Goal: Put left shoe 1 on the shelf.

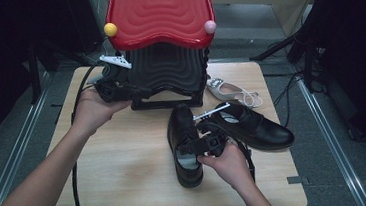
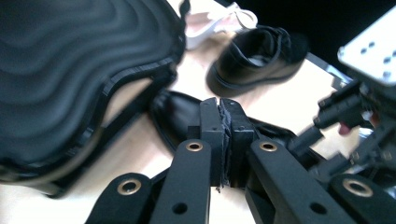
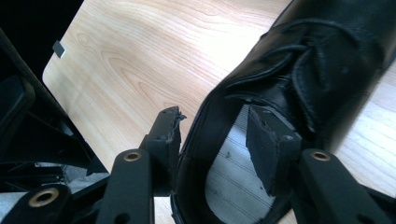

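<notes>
Left gripper (image 1: 119, 88) at far left of table (image 1: 127, 173), jaws clenched on nothing, tips partly hidden against black ribbed base of shoe rack (image 1: 168, 69); rack's red top (image 1: 160, 12) cut off at frame edge. Right gripper (image 3: 212, 140) near table middle, jaws released, straddling side wall of near black shoe (image 1: 184, 148) at its opening, not pressing. Shoe black, glossy, laced, toe toward rack. Second black shoe (image 1: 256, 126) just beside, toward right edge. White sandal (image 1: 233, 93) beyond it, straps hard to make out
</notes>
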### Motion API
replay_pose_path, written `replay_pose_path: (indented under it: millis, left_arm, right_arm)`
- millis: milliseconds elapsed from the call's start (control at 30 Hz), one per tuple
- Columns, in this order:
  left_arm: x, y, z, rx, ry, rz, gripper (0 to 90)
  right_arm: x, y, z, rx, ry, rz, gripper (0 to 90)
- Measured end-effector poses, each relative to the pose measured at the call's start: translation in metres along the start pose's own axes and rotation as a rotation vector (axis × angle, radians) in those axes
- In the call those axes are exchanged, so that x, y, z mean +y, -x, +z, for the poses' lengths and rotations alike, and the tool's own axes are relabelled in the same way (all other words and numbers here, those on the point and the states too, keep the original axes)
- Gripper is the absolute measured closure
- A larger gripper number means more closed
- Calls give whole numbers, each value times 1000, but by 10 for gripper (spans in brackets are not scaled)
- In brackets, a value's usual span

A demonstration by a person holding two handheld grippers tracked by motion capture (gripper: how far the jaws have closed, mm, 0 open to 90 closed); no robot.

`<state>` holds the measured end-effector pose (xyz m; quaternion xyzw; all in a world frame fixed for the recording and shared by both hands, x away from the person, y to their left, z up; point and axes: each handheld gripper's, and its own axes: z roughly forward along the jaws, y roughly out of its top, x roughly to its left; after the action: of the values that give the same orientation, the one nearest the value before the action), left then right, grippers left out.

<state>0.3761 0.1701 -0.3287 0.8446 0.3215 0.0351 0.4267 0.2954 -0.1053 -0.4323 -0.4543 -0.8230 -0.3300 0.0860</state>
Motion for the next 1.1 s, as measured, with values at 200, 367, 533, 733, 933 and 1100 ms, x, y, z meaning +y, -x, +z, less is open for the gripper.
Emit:
replay_pose_path:
  millis: [200,367,533,733,933,1100]
  left_arm:
    - [20,-5,-11,12,21,7,891]
    - [43,-12,-20,41,19,20,890]
    - [59,-15,-27,42,33,18,890]
    - [82,-19,-40,62,66,20,891]
    - [108,-29,-46,119,80,14,890]
    - [117,-38,-44,136,76,7,891]
  right_arm:
    - [2,-2,9,2,-18,-7,548]
    - [3,-4,20,-5,-37,-19,532]
    - [3,-9,26,-9,-50,-29,529]
    - [4,-12,36,-16,-76,-40,535]
    - [6,-14,48,-44,-91,-41,537]
    - [7,-14,53,-65,-91,-37,545]
